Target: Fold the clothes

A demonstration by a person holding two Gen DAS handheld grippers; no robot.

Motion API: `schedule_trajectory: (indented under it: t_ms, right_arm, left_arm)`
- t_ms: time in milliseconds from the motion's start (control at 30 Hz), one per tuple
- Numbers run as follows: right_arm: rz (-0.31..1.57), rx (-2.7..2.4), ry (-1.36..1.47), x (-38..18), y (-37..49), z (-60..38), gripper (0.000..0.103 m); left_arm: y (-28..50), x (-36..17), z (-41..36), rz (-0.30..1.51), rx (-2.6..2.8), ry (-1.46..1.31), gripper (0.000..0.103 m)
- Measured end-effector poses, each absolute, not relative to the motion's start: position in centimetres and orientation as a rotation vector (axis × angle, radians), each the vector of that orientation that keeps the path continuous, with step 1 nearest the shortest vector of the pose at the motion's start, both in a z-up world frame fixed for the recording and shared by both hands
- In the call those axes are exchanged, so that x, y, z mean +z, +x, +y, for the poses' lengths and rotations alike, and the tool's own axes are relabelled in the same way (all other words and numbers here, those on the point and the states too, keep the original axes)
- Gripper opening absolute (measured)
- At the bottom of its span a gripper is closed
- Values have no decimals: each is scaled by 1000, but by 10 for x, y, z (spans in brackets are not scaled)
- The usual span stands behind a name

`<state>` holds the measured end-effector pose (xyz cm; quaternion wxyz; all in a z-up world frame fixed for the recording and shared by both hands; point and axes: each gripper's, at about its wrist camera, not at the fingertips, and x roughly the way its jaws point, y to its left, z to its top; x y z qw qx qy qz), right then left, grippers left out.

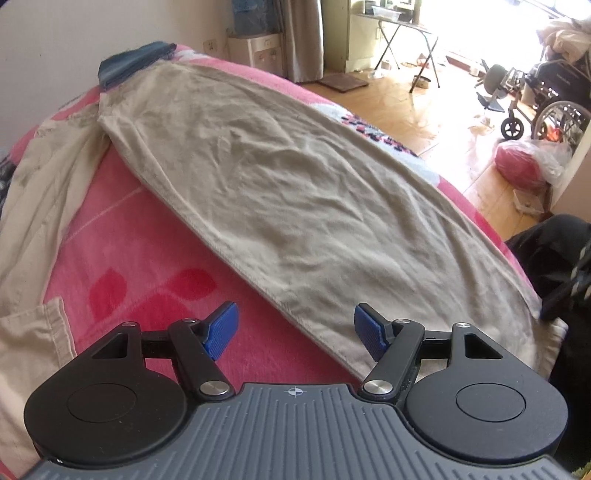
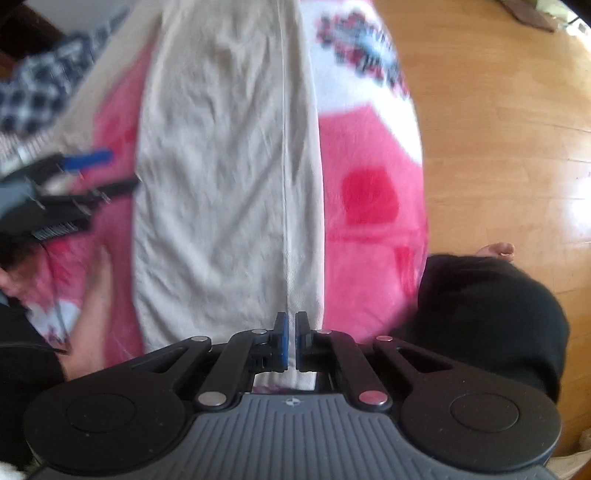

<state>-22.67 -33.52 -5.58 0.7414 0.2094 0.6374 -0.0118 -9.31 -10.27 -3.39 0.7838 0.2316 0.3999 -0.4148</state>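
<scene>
Starting with the left wrist view: left gripper (image 1: 295, 334) has its blue pads spread wide apart, nothing between them, hovering over the near hem of the beige trousers (image 1: 280, 192). The trousers lie on a pink blanket (image 1: 140, 266), one leg running diagonally from the waist at upper left down to the lower right, the other leg splayed off along the left edge. A folded blue garment (image 1: 129, 64) sits just past the waistband, touching it. Containers: a clear plastic bag (image 1: 532, 162) on the wooden floor (image 1: 424, 122) holds something red; contents otherwise unreadable. A wheelchair (image 1: 546, 107) and a folding table (image 1: 406, 33) stand farther back, a water dispenser (image 1: 255, 51) by the wall. Right wrist view, blurred: right gripper (image 2: 291, 341) has its pads nearly together, clamped on the trouser hem at the seam line, cloth visible running between the pads and under them. The trouser leg stretches straight away from it over the pink blanket. Left gripper shows at the left edge, just beside the leg's far side, pads apart. A checked cloth (image 2: 44, 96) lies at upper left. A bare foot (image 2: 496, 251) rests on the floor beside dark clothing.
</scene>
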Motion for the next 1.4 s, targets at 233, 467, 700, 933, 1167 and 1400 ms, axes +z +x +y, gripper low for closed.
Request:
schedule_trajectory:
  t_ms: [233,467,700,933,1167,1400]
  right_arm:
    - [1402,-33,378,-39,-227,-337,2]
    - [1113,6,427,-11,-198,-328,2]
    - [1243,87,486,-64,-176,-292,4]
    - [1113,252,519,-42,-118,-264,26]
    - [1027,453,554,-41,-31,-200,53]
    - [1045,440,545,-64,16,-153,53]
  left_arm:
    - [-80,-38,-98,903,-881,432,70]
    - [-72,-43,-97,964,-883,383,70]
    - [-50,-12,-23,918,-716,299,70]
    - [-22,-6,81,933,-379,25,70]
    - [-18,-27,153,1016,-221,-310,70]
    - [-15,-33,178,996,-186,-332,70]
